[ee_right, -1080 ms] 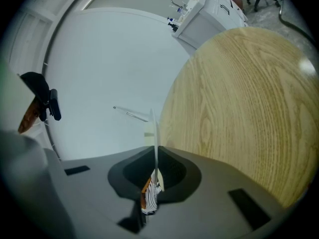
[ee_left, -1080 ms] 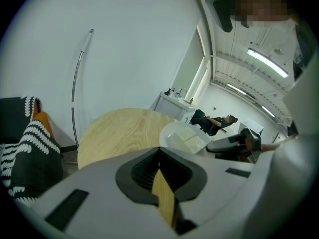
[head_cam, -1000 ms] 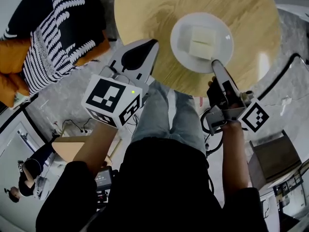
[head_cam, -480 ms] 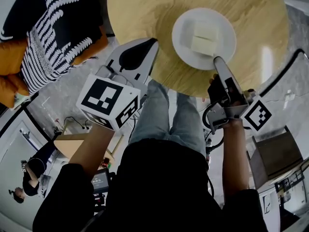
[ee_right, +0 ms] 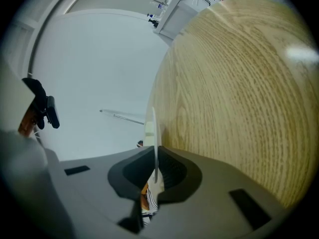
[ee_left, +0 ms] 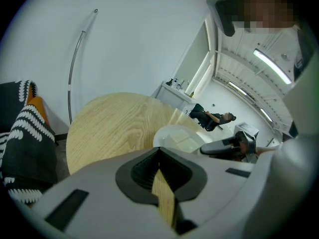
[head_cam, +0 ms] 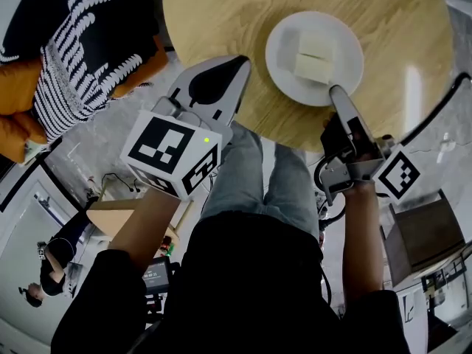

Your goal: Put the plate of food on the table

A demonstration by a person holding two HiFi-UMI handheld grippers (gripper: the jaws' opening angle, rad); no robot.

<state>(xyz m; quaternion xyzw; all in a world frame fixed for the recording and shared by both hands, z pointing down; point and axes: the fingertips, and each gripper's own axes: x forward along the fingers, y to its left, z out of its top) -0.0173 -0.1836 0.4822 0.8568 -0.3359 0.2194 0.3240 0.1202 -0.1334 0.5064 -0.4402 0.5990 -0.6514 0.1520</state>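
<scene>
Pinching thin rim of round white plate [head_cam: 284, 61] with right gripper [head_cam: 336, 92] over grained wood table [head_cam: 221, 21]; left gripper [head_cam: 236, 66] jaws together, empty; pale food [head_cam: 313, 57] indistinct.

No legible text, no labels, no numbers

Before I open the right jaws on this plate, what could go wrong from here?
1. The right gripper pinches the plate only at its near rim. Held from one edge, it may tip, and the pale food blocks could slide.
2. I cannot tell whether the plate rests on the table. If it does not, opening now would drop it.
</scene>
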